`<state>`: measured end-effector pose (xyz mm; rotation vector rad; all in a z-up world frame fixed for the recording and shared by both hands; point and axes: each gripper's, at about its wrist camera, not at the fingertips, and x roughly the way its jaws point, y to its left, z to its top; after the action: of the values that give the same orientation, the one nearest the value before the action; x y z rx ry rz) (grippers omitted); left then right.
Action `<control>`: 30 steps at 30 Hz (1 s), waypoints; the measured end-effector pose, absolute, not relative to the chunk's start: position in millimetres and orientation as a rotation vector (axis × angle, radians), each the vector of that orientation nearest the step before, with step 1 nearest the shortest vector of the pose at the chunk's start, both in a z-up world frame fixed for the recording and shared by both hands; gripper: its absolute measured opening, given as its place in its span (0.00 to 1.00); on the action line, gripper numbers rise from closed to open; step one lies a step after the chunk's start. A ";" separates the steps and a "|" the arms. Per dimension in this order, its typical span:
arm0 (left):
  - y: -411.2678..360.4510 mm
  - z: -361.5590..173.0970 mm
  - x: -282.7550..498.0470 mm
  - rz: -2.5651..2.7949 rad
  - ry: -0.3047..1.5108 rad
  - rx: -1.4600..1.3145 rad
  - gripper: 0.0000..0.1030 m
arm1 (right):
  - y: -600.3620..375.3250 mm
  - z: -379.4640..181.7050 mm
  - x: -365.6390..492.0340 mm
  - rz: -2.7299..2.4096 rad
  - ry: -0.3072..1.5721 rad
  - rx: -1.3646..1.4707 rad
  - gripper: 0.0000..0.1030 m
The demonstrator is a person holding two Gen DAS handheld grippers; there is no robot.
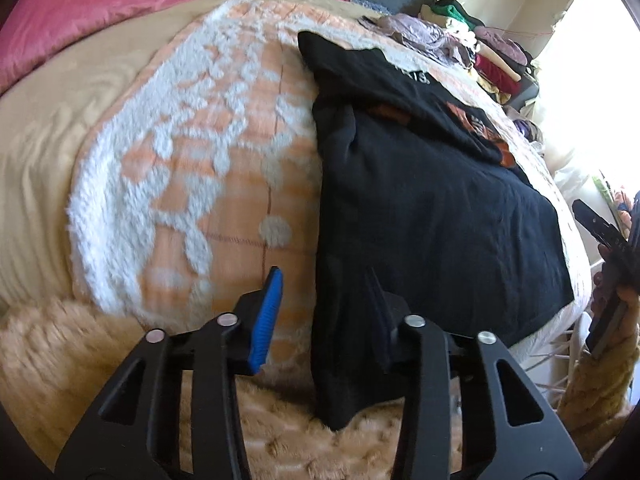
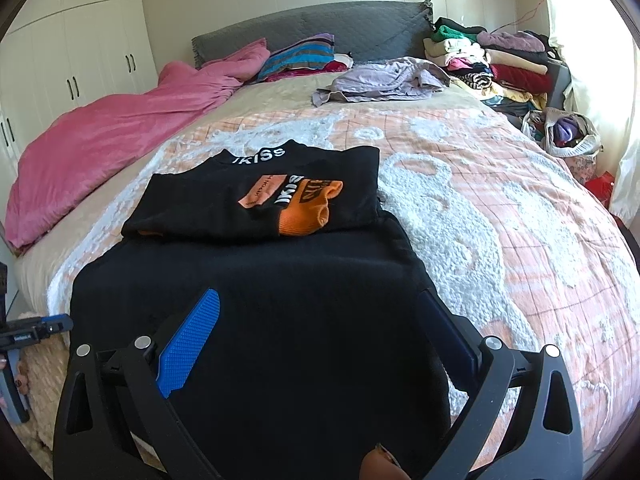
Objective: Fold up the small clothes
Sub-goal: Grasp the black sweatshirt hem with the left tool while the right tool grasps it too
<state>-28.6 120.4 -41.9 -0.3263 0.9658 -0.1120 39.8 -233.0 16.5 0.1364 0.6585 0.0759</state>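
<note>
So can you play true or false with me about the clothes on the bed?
1. The black top lies on the bed. True.
2. The top has green sleeve cuffs. False: the cuff is orange.
3. The pink blanket covers the black top. False: it lies bunched at the side of the bed, apart from the top.
4. A pile of clothes sits near the headboard. True.
5. The right gripper is shut tight. False: its jaws stand wide apart over the black top.
</note>
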 end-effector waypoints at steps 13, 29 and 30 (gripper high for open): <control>107.9 -54.7 -39.3 -0.170 1.011 -0.344 0.21 | -242.6 -0.9 19.6 0.091 0.737 0.138 0.95; 94.9 -58.9 -40.5 -0.163 1.030 -0.288 0.22 | -275.3 -40.6 -17.2 0.128 0.937 0.172 0.92; 94.5 -59.1 -39.9 -0.163 1.033 -0.288 0.23 | -275.3 -41.9 -18.5 0.128 0.944 0.167 0.86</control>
<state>-39.9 94.5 -59.1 -0.2878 1.0331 -0.1628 -18.6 -275.3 -41.9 0.1670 0.9439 0.1278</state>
